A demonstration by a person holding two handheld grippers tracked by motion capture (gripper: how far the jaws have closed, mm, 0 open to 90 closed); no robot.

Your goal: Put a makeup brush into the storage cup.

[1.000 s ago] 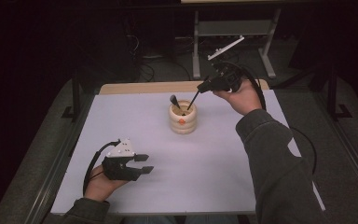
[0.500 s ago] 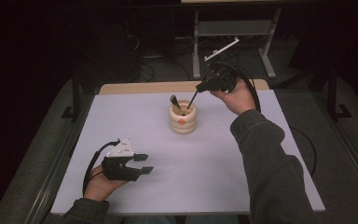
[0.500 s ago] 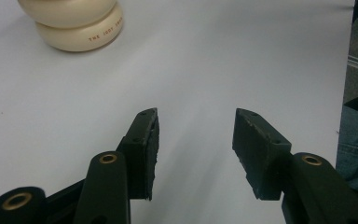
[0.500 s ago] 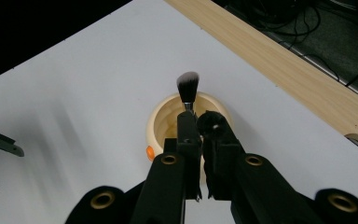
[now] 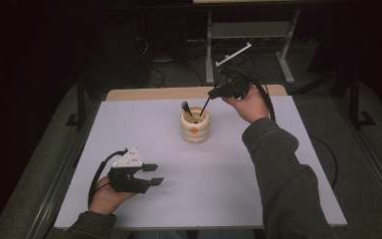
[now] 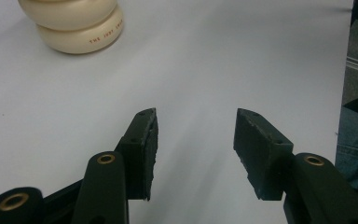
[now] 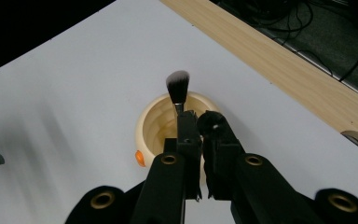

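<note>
Brushes stand in the cream pot (image 5: 195, 127), and the right gripper (image 5: 213, 93) is clamped on the top end of one thin dark brush handle (image 5: 204, 105), which slants down into the pot's mouth. In the right gripper view the jaws are pressed together around that handle just above the pot (image 7: 168, 125), and a second brush (image 7: 177, 87) with a dark, pale-tipped head rises from the pot just beyond them. The pot sits near the middle of the white table (image 5: 258, 184), a small orange mark on its side, with the table's wooden edge (image 7: 279, 65) behind it. The left gripper (image 5: 154, 174) rests low at the near left of the table, well apart from the pot; its jaws stand partly apart, have just been opening a little, and have nothing between them, bare tabletop showing in the gap (image 6: 196, 135).
</note>
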